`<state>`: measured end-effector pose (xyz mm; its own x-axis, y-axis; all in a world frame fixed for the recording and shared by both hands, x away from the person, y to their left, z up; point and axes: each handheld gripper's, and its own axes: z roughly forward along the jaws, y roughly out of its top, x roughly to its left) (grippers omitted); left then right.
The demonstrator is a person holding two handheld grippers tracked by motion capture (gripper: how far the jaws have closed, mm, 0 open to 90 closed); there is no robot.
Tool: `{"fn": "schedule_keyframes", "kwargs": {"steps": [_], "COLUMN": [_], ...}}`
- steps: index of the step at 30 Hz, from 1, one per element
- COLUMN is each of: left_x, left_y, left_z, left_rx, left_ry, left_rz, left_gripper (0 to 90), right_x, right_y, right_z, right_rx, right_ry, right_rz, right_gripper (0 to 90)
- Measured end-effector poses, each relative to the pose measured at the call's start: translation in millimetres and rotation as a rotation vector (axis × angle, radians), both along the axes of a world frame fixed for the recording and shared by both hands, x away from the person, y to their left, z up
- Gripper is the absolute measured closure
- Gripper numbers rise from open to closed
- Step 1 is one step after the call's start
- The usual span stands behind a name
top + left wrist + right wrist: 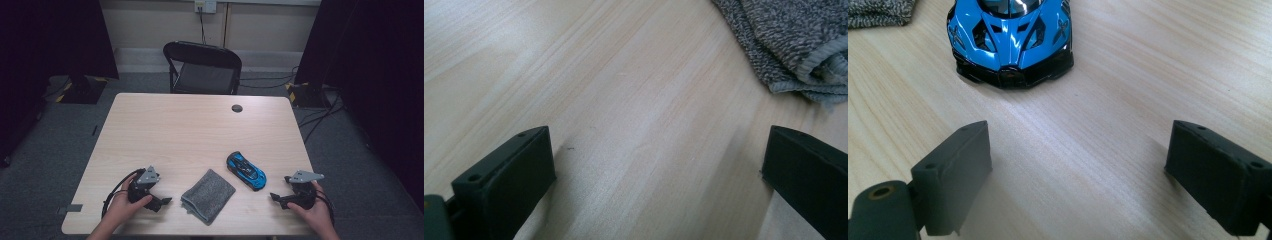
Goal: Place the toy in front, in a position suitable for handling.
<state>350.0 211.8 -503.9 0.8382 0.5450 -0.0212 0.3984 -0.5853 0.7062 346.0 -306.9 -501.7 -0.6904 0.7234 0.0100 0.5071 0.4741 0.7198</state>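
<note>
Jaws wide open, empty on both: right gripper (281, 196) faces glossy blue toy car (1010, 37) at 12 o'clock, left gripper (162, 201) has folded grey terry cloth (794, 42) at 1 o'clock. Risk: car rolls off the pale wood desk (175, 130) if nudged.

Both grippers (166, 201) (274, 196) gape (hand-held).

1. Table (200, 130): rectangular, light wood-grain top with rounded corners.
2. Cable port (237, 108): small dark round disc set in the top near the far edge, right of centre; probably a grommet cap.
3. Grey cloth (208, 195): folded, ribbed hem, lying near the front edge.
4. Blue toy car (246, 170): black trim, standing just right of the cloth, apart from it.
</note>
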Motion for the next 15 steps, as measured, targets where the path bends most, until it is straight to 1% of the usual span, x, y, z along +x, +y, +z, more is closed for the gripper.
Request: {"fn": "schedule_keyframes", "kwargs": {"steps": [12,15], "left_x": [0.0,0.0], "left_y": [0.0,0.0], "left_z": [0.0,0.0], "left_rx": [0.000,0.000], "left_ry": [0.000,0.000], "left_rz": [0.000,0.000], "left_gripper": [0.0,0.0], "right_x": [0.3,0.0], "right_y": [-0.1,-1.5], "right_z": [0.0,0.3], "right_rx": [0.002,0.004], "right_ry": [0.002,0.001], "right_rz": [0.002,0.005], "right_gripper": [10.2,11.9]}}
